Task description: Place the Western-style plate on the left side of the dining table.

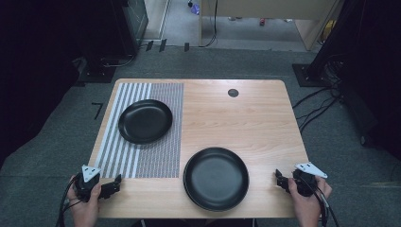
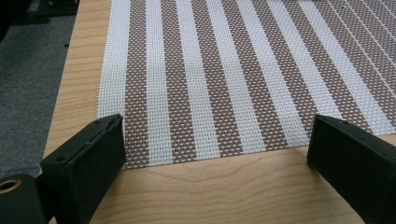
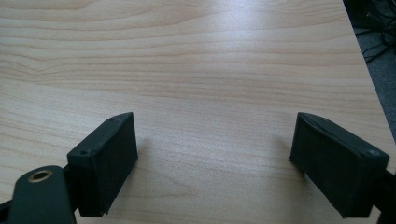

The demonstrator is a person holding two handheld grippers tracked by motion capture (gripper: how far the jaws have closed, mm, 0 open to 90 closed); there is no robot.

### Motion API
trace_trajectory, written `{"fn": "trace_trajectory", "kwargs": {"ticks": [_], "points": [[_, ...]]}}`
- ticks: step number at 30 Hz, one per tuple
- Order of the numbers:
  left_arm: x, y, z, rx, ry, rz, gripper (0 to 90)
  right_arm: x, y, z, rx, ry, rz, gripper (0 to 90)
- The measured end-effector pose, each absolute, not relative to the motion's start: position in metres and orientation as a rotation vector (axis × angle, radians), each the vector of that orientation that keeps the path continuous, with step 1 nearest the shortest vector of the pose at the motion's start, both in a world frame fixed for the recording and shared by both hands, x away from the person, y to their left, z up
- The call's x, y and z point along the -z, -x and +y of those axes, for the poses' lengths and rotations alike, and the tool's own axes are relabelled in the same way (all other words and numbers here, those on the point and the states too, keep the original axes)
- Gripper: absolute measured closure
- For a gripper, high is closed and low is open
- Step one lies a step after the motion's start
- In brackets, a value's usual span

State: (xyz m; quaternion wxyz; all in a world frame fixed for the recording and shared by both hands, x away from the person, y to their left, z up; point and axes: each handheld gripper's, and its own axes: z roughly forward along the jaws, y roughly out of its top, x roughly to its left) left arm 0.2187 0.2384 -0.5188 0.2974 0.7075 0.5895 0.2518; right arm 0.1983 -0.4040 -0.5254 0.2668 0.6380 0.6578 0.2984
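1. Your left hand-held gripper [image 1: 115, 183] gapes wide and empty at the striped placemat's [image 1: 142, 132] near edge.
2. Your right hand-held gripper [image 1: 280, 181] gapes wide, empty, over bare tabletop [image 1: 236, 123], beside the nearer black plate [image 1: 216, 178].

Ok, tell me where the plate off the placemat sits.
In the high view, the black plate lies on bare wood at the table's near edge, just right of the striped placemat, between the two grippers.
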Motion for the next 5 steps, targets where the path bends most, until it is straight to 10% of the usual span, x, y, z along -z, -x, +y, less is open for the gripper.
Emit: {"fn": "trace_trajectory", "kwargs": {"ticks": [5], "points": [[0.5188,-0.219,0.2384,-0.666,-1.883,1.565,2.9,0.5253,-0.1982,-0.404,-0.806,-1.722,1.776,14.1]]}}
